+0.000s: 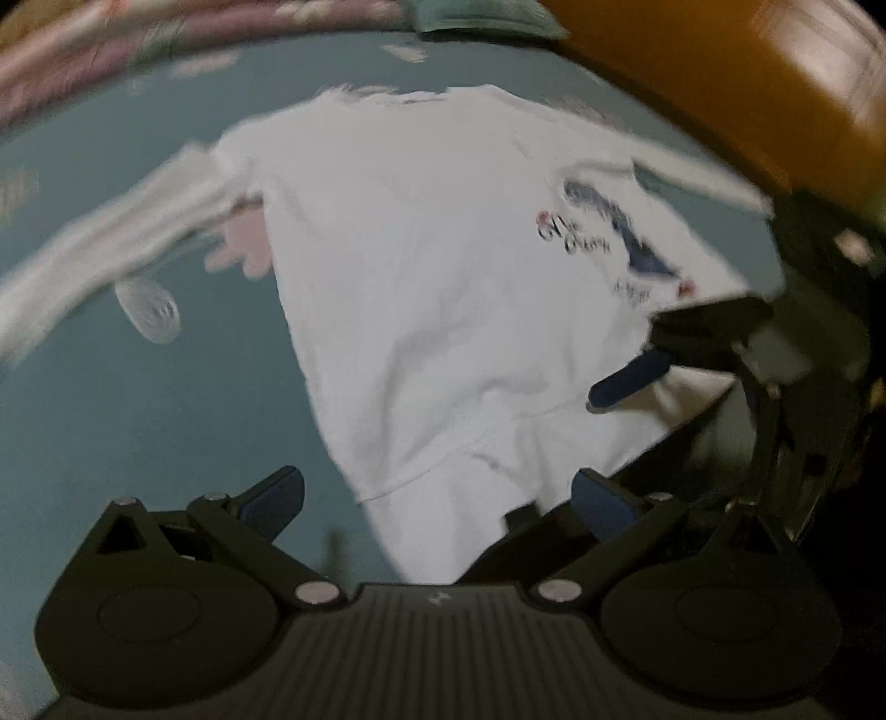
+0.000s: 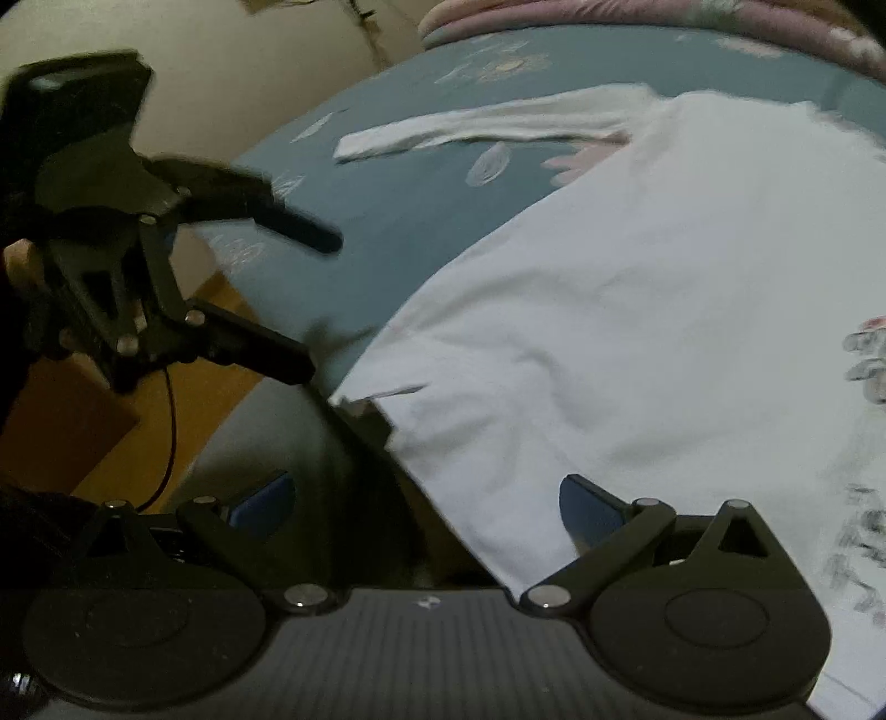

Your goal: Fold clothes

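A white long-sleeved shirt (image 1: 443, 277) lies spread flat on a teal bedsheet (image 1: 138, 415), its hem toward me and both sleeves stretched sideways. A dark printed logo (image 1: 609, 232) sits on its right side. My left gripper (image 1: 437, 498) hovers open above the hem's left corner, nothing between its fingers. In the right wrist view the shirt (image 2: 637, 332) fills the right half, one sleeve (image 2: 470, 127) reaching left. My right gripper (image 2: 426, 501) is open over the hem at the bed's edge. Each gripper shows in the other's view: right gripper (image 1: 628, 360), left gripper (image 2: 315, 299), both open.
A pink floral quilt (image 1: 111, 44) lines the bed's far side, with a folded green cloth (image 1: 487, 22) beside it. Orange-brown wood (image 1: 720, 83) borders the bed on the right. Wooden floor (image 2: 66, 432) and a thin red cable (image 2: 169, 432) lie below the near edge.
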A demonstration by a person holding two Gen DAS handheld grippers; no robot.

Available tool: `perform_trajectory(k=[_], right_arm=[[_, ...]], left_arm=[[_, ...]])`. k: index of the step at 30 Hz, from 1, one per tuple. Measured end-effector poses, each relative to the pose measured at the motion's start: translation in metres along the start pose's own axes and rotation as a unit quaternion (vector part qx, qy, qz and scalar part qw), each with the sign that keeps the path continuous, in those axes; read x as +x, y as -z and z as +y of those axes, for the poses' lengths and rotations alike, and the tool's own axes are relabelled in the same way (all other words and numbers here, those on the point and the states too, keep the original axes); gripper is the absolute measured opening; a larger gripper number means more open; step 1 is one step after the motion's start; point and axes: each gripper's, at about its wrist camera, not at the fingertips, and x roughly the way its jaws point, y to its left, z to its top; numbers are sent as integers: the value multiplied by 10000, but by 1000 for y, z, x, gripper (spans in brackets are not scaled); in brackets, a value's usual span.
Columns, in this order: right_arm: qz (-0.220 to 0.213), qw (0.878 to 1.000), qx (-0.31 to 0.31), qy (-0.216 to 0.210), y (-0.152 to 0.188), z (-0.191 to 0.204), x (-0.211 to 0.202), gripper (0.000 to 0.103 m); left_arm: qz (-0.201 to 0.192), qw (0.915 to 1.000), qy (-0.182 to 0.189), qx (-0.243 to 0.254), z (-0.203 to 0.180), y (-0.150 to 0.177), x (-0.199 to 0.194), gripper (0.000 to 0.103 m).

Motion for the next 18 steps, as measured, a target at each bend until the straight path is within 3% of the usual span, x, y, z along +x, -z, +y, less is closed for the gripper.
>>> perform_trajectory(k=[3,4,5,9,12,16,18], right_arm=[[-232,9991,219,262,4,-11,-18,103],[-324,9984,324,322,6,-15,-24,103],[-420,9974,453,359,8,-20,-28,103],[-741,9917,970,414,20,-39,-40,103],[-889,9869,1283,413,27,-49,-44,103],[-984,9836,1442,455,29,-55,-44,103],[-1000,9828,1460,523,32,-56,-46,103]], left_arm=[[166,9966,408,-692,19,2,19,99],[212,9936,591,-942,27,5,24,93],[256,9888,824,-1218,36,9,29,88],[89,9687,1430,-2027,64,20,39,86],[-140,9560,1722,-2371,76,19,46,85],[-356,9323,2215,-2837,84,23,59,80],[-353,9225,2389,-3012,88,30,62,69]])
